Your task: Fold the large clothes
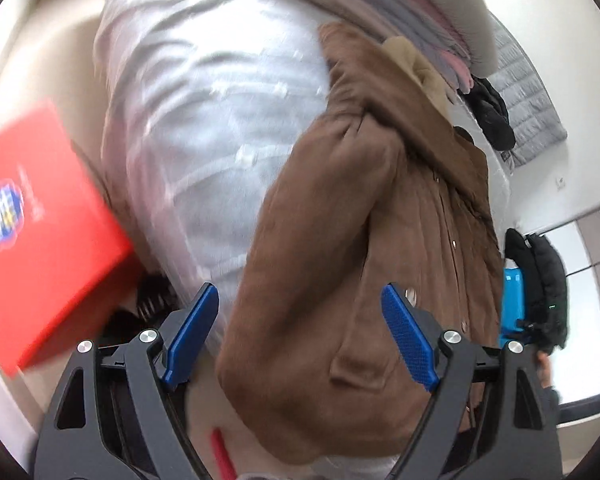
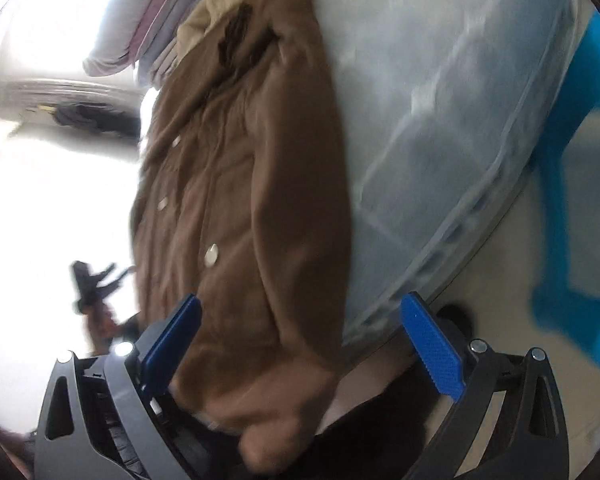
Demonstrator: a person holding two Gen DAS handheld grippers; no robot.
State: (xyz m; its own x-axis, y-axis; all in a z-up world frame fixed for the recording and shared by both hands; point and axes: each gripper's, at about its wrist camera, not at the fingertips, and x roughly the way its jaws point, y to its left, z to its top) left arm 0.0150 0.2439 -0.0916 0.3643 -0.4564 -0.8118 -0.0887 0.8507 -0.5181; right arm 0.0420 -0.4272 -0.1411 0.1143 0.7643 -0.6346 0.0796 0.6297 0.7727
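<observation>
The brown coat lies on the plastic-wrapped mattress, collar toward the stacked folded clothes. The left hand-held gripper is spread wide above the coat's hem, gripping nothing. The right hand-held gripper is likewise spread over the coat's lower edge, a sleeve lying between its jaws

Both views motion-blurred, fisheye-bent toward rims. Right wrist: window glare blown out at 9 o'clock. Left wrist: even, soft daylight; red box smeared at 9 o'clock.
</observation>
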